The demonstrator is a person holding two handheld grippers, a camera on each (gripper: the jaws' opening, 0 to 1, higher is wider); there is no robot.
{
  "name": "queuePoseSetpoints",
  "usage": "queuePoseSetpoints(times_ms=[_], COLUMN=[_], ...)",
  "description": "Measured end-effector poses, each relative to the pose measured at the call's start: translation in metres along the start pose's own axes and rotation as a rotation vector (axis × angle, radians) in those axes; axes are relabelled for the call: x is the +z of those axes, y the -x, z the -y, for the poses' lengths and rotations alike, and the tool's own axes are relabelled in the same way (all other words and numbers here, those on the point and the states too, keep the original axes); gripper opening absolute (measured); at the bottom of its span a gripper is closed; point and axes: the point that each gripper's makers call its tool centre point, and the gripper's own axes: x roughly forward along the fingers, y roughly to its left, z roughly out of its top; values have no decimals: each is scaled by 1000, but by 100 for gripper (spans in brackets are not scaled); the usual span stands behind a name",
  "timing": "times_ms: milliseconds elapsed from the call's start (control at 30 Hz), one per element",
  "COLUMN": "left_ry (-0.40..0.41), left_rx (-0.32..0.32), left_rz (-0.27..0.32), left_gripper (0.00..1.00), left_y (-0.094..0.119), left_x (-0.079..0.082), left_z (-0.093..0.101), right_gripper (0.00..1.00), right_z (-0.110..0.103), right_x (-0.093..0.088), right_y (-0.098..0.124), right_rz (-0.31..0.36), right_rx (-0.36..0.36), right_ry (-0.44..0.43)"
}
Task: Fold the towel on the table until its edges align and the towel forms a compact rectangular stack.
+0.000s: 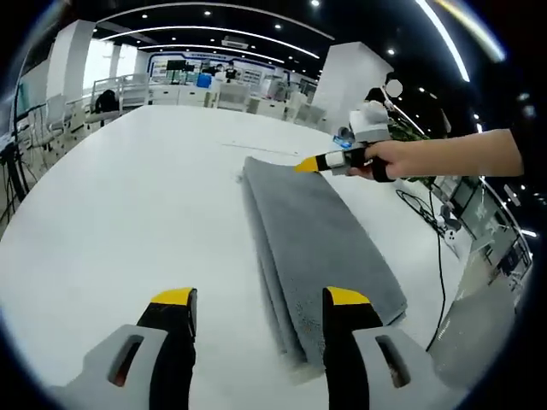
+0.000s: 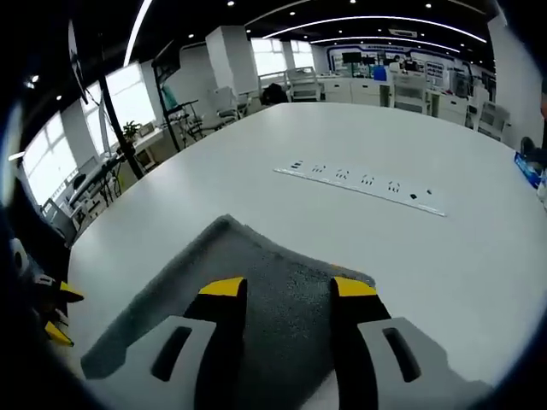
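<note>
**Folded grey towel on a white bench, a claw at each end**

A grey towel lies on a large white bench, folded lengthwise into a long, narrow strip of several layers. Everything below is placed relative to that towel.

In the left gripper view, the left claw hovers over the towel's near end, its two yellow-tipped jaws spread well apart and holding nothing. One jaw stands over the towel's near corner; the other is over bare bench beside the towel's layered edge. At the towel's far end, a person's hand holds the right claw, whose yellow tip sits right at the far corner.

In the right gripper view, the right claw has its jaws apart, both above the towel's grey cloth, with nothing gripped between them. Beyond the towel, a white power strip is set flat on the bench, well apart from the cloth. Past the towel's other end, at the view's edge, the yellow tips of the left claw peek in.
</note>
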Motion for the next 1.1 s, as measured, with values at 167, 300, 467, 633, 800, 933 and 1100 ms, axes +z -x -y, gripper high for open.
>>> queuePoseSetpoints(times_ms=[167,300,467,633,800,933,1100], left_ry=[-12,-29,-36,-47,-70,-93,-93], left_rx=[1,-7,-19,-27,-49,-60,-65], left_rz=[-8,-12,-18,-25,-32,-30,-52], left_gripper=[61,60,58,58,52,46,45], left_y=[-10,-21,-34,-45,-56,-65,-78], left_x=[7,15,23,27,30,34,32], left_z=[-4,-8,-8,-9,-5,-2,0], right_gripper=[38,38,38,39,39,39,38], right_z=[3,6,9,11,5,1,-4], right_x=[-13,-22,-33,-45,-60,-68,-77], right_y=[10,17,25,35,43,52,57], right_rz=[-10,-14,-26,-35,-48,-44,-37], right_rx=[-5,-19,-34,-44,-38,-53,-57], right_ry=[-10,-25,-23,-47,-60,-79,-98])
